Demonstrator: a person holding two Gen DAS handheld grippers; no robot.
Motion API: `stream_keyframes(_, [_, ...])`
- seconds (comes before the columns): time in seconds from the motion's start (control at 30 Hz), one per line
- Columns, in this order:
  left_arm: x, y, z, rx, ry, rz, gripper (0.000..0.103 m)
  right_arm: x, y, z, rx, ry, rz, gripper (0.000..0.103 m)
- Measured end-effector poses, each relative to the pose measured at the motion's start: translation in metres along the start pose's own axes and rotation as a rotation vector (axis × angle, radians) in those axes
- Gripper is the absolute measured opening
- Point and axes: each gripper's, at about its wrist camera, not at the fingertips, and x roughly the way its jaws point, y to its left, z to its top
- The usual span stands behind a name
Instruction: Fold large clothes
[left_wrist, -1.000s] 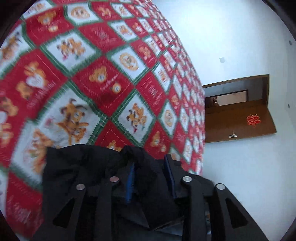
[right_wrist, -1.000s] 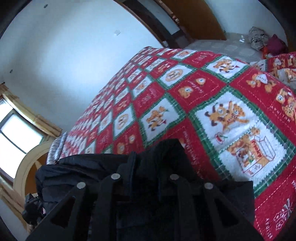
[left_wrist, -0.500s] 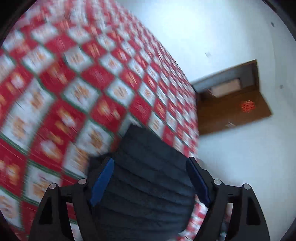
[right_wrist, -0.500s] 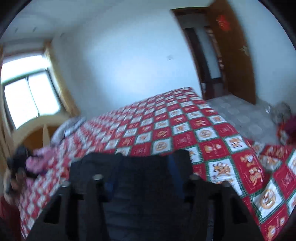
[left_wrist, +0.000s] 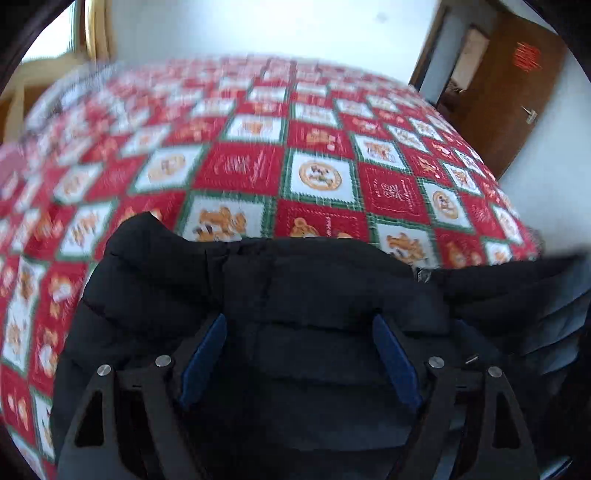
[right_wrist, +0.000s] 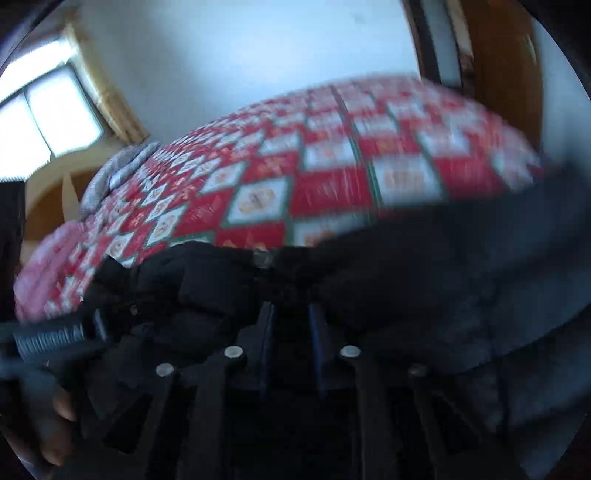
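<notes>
A black quilted puffer jacket (left_wrist: 295, 288) lies on the near part of a bed with a red, white and green patchwork blanket (left_wrist: 317, 177). My left gripper (left_wrist: 299, 332) is open, its blue-padded fingers wide apart just over the jacket's surface. In the right wrist view the jacket (right_wrist: 424, 280) fills the lower frame. My right gripper (right_wrist: 290, 317) has its blue-padded fingers close together among the dark fabric; the view is blurred, so any grip on cloth is unclear. The left hand-held gripper's handle (right_wrist: 51, 339) shows at the lower left.
A brown wooden door (left_wrist: 517, 81) stands open at the bed's far right, beside a white wall. A bright window (right_wrist: 48, 118) and a wooden headboard (right_wrist: 48, 199) lie at the far left, with grey bedding (right_wrist: 114, 170) by them.
Both cameras swung to a lower, more level view over the bed. The left gripper stayed open above the jacket. The right fingers went from wide apart to close together.
</notes>
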Motion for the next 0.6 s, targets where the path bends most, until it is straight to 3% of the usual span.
stream_keyframes(0.13, [0.005,-0.003,-0.011,0.015,-0.049,0.043,0.083,0.0,-0.006,-0.01,0.014,0.012,0.014,0.0])
stream_keyframes(0.47, [0.033,0.01,-0.009,-0.032,-0.06,-0.021,0.089,0.009,-0.004,-0.005,-0.007,0.029,-0.026,0.0])
stream_keyframes(0.53, [0.033,0.011,-0.009,-0.035,-0.059,-0.031,0.089,0.004,-0.002,-0.002,0.005,0.052,-0.023,0.0])
stream_keyframes(0.6, [0.033,0.013,-0.01,-0.045,-0.058,-0.043,0.089,-0.02,0.002,0.003,-0.029,0.022,-0.064,0.0])
